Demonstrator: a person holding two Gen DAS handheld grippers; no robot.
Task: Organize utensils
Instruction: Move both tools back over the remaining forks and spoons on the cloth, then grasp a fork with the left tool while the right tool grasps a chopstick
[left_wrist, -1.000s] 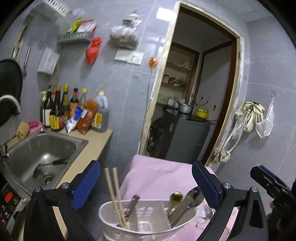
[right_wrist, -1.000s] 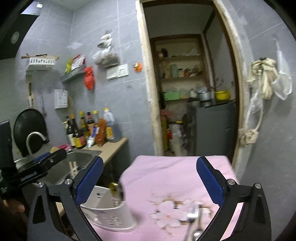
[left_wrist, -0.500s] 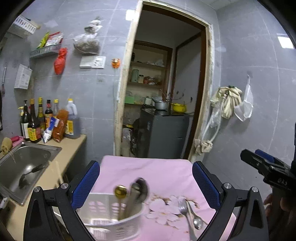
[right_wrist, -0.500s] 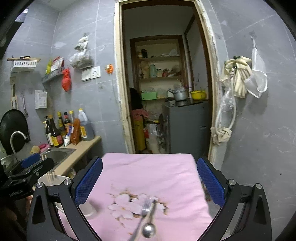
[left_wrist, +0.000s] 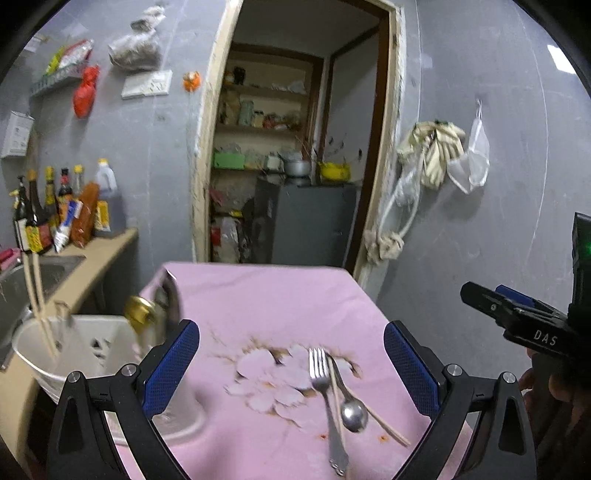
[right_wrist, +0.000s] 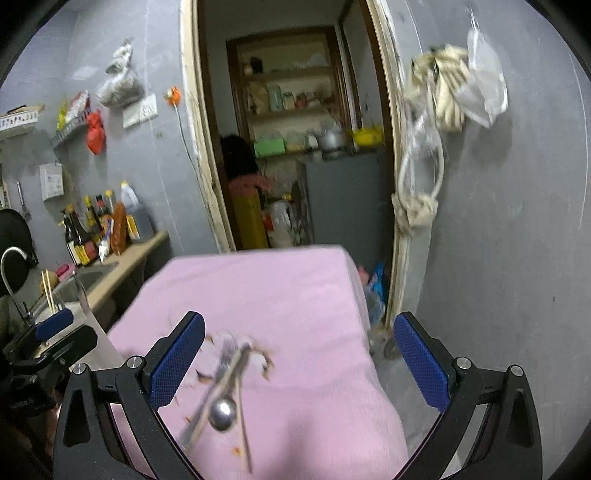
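A fork (left_wrist: 325, 384), a spoon (left_wrist: 351, 402) and a chopstick (left_wrist: 384, 424) lie together on the pink tablecloth (left_wrist: 266, 295). A white utensil holder (left_wrist: 85, 354) stands at the table's left edge, with chopsticks (left_wrist: 37, 295) and metal utensils (left_wrist: 155, 310) in it. My left gripper (left_wrist: 291, 362) is open and empty, above the loose utensils. My right gripper (right_wrist: 299, 358) is open and empty over the same pile, where the spoon (right_wrist: 222, 410) shows blurred. The right gripper also shows at the right of the left wrist view (left_wrist: 517, 321).
A counter (left_wrist: 96, 254) with a sink (left_wrist: 22, 280) and sauce bottles (left_wrist: 55, 210) runs along the left. An open doorway (left_wrist: 295, 166) with shelves and a grey cabinet is behind the table. Cloths hang on the right wall (left_wrist: 439, 155).
Both grippers have swung right, from the utensil holder toward the loose fork, spoon and chopstick on the cloth. The holder has shifted to the left edge of both views.
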